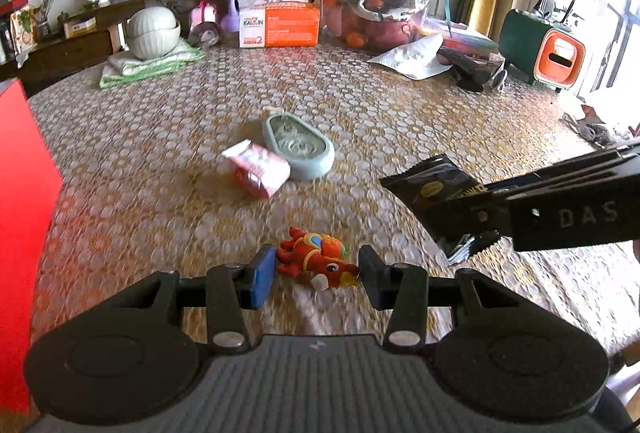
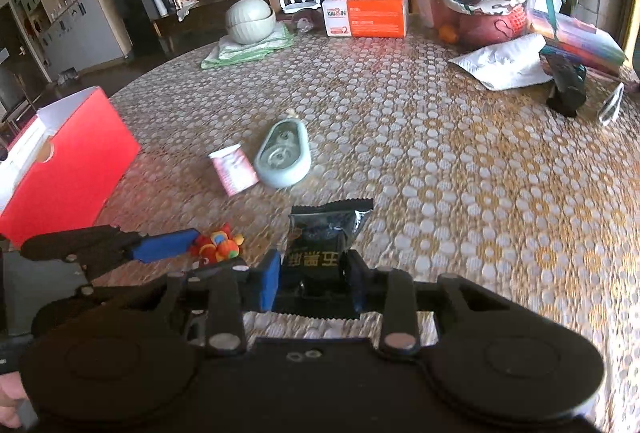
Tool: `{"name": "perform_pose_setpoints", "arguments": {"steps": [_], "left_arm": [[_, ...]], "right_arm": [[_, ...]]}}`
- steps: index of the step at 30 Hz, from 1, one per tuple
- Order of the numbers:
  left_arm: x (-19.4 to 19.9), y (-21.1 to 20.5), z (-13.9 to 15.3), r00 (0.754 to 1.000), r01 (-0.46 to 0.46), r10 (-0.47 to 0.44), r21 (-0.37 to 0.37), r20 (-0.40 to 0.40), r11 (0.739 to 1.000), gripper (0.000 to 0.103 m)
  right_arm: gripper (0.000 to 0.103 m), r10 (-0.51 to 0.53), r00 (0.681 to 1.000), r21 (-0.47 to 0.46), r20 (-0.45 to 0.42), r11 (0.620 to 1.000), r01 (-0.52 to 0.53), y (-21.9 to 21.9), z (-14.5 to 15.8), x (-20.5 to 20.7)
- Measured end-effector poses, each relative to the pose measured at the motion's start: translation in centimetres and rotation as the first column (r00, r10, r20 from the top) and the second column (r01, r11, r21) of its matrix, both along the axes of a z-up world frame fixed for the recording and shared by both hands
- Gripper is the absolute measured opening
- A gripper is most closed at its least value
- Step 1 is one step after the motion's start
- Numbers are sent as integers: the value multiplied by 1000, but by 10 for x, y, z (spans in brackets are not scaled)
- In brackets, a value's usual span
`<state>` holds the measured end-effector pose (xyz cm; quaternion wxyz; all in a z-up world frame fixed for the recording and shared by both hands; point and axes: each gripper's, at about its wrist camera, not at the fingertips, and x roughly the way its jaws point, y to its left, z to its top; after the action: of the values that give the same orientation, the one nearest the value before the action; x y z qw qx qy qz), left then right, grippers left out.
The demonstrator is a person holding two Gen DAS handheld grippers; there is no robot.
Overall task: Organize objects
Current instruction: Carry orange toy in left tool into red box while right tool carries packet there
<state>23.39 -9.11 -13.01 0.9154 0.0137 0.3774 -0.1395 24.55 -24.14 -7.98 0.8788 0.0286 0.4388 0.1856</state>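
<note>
Table (image 1: pixel 400 121) — toy (image 1: pixel 316 259), dish (image 1: pixel 300 147).

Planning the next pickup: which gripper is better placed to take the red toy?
Left. The left gripper has its open jaws on either side of the red toy, so it likely only needs to close. The right gripper is already shut on the black packet.

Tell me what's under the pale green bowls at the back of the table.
The bowls sit on a folded green-and-white cloth, which lies on the table. Anything beneath the cloth is covered.
</note>
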Motion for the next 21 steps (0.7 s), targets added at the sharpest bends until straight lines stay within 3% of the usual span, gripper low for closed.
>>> {"name": "perform_pose_setpoints", "arguments": {"steps": [11,21], "left_arm": [[-39,27,26,999,-44,45,-54,20,998,44],[-70,61,63,992,-78,88,-104,88,992,44]], "right_arm": [[34,33,999,-1,6,999,-33,17,18,-47],[34,70,995,9,75,997,-71,41,53,-78]]}}
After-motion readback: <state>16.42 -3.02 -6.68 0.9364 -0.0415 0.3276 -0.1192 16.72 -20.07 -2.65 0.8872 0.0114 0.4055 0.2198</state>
